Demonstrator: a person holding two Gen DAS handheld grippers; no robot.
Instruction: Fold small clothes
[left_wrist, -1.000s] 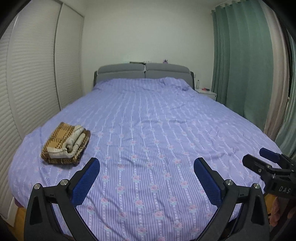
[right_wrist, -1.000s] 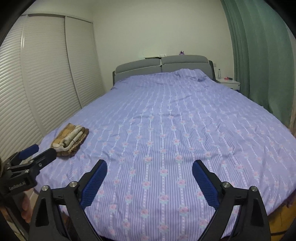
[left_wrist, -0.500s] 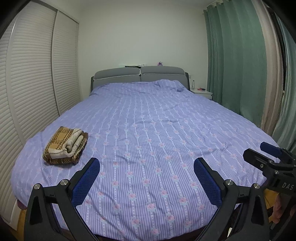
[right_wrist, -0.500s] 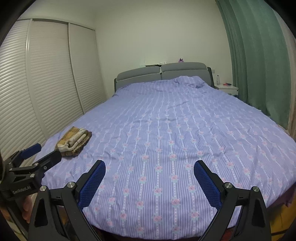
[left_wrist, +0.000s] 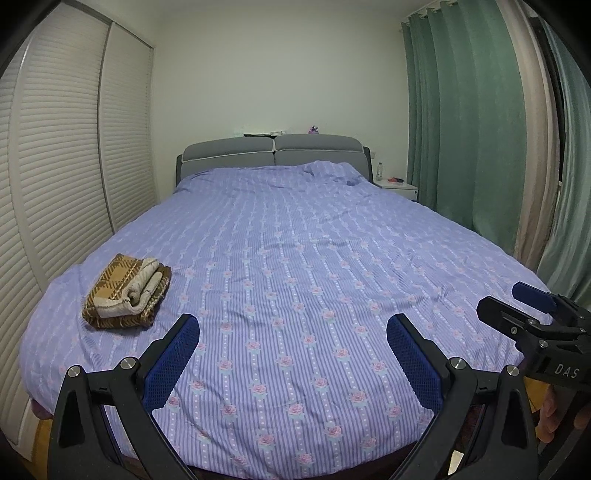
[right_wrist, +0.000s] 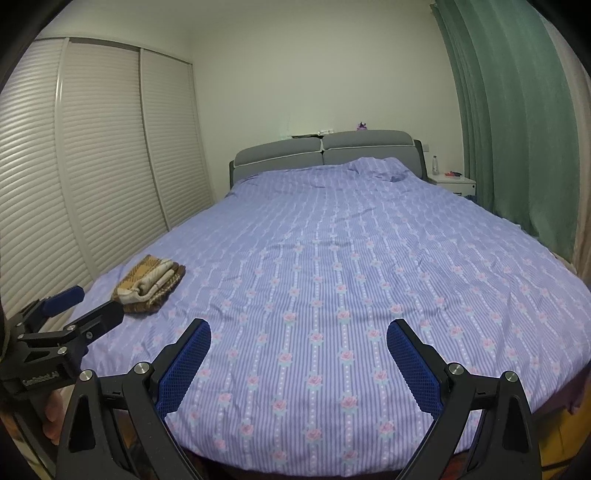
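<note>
A folded brown plaid and cream garment (left_wrist: 127, 291) lies near the front left corner of the bed; it also shows in the right wrist view (right_wrist: 149, 283). My left gripper (left_wrist: 291, 332) is open and empty, held off the foot of the bed, to the right of the garment. My right gripper (right_wrist: 298, 336) is open and empty, also off the foot of the bed. The right gripper shows at the right edge of the left wrist view (left_wrist: 517, 306). The left gripper shows at the left edge of the right wrist view (right_wrist: 79, 306).
The bed has a purple striped floral cover (left_wrist: 314, 266) and a grey headboard (left_wrist: 273, 153). White louvred wardrobe doors (left_wrist: 62, 166) stand on the left. Green curtains (left_wrist: 465, 129) hang on the right. A white nightstand (left_wrist: 397, 189) stands beside the headboard.
Both grippers have pulled back from the bed and tilted up, so more of the room and the bed's front edge shows. The garment has not moved.
</note>
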